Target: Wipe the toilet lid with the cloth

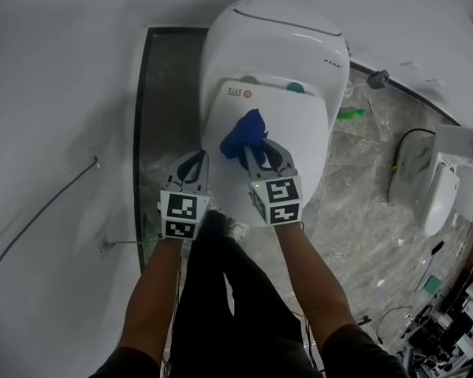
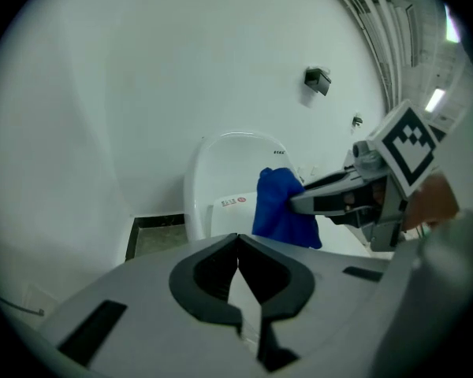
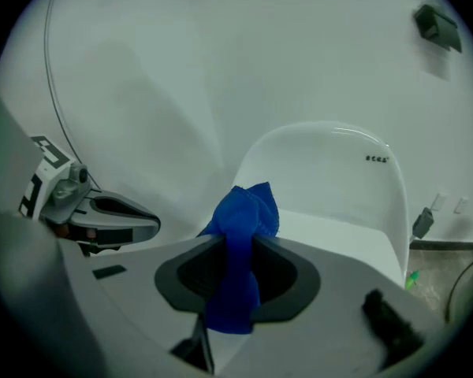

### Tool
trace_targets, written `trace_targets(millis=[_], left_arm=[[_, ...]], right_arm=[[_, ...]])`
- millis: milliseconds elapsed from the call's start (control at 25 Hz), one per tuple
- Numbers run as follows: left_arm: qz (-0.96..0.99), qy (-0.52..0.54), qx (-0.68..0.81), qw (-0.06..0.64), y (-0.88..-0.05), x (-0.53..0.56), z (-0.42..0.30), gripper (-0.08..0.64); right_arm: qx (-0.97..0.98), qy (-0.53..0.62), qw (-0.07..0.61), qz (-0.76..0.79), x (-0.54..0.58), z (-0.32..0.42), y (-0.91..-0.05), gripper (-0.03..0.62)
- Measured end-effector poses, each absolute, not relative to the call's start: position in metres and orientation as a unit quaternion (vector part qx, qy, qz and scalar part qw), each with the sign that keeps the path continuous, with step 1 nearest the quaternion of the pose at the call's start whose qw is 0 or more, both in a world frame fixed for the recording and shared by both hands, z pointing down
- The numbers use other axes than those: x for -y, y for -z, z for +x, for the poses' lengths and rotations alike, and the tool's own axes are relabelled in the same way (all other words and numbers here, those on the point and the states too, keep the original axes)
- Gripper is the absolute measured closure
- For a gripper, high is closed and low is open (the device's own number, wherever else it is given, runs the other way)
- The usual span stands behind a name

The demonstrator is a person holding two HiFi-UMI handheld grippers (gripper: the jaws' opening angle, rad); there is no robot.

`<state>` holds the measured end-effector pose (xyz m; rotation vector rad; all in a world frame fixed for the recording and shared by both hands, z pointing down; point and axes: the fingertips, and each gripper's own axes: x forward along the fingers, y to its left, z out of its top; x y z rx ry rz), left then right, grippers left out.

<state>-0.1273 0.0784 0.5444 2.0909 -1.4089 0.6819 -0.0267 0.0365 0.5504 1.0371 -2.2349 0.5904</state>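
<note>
The white toilet lid [image 1: 296, 128] lies closed below me, seen also as the toilet lid [image 3: 339, 231] in the right gripper view. My right gripper [image 1: 256, 154] is over the lid's near left part, shut on a bunched blue cloth [image 1: 244, 135]. The cloth [image 3: 240, 239] runs up between the jaws and sticks out past them. My left gripper [image 1: 197, 162] hangs just left of the lid's near edge, shut with nothing in it. In the left gripper view its jaws meet at the left gripper [image 2: 238, 241], with the cloth [image 2: 282, 209] beyond.
A dark floor strip [image 1: 164, 85] runs between the toilet and the white wall at the left. Marble floor at the right holds a white seat unit [image 1: 439, 198], a cable [image 1: 396, 160] and a green item [image 1: 351, 114]. My black-trousered legs [image 1: 221, 290] stand before the toilet.
</note>
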Motion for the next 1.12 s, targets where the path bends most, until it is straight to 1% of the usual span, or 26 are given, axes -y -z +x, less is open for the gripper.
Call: trace_targets(millis=[320, 560, 800, 1120], left_arm=[[0.765, -0.243, 0.529, 0.276, -0.553, -0.037, -0.154, 0.549], [0.762, -0.23, 0.539, 0.276, -0.551, -0.011, -0.163, 0.549], [0.77, -0.241, 0.525, 0.271, -0.541, -0.006, -0.157, 0.549], [0.774, -0.239, 0.518, 0.276, -0.538, -0.002, -0.129, 0.549]], right_arm=[[0.828, -0.21, 0.362, 0.372, 0.036, -0.072, -0.587, 0.503], [0.796, -0.223, 0.428, 0.365, 0.048, -0.08, -0.626, 0.503], [0.787, -0.226, 0.412, 0.399, 0.054, -0.06, -0.625, 0.503], [0.756, -0.249, 0.388, 0.466, 0.07, 0.027, -0.619, 0.505]])
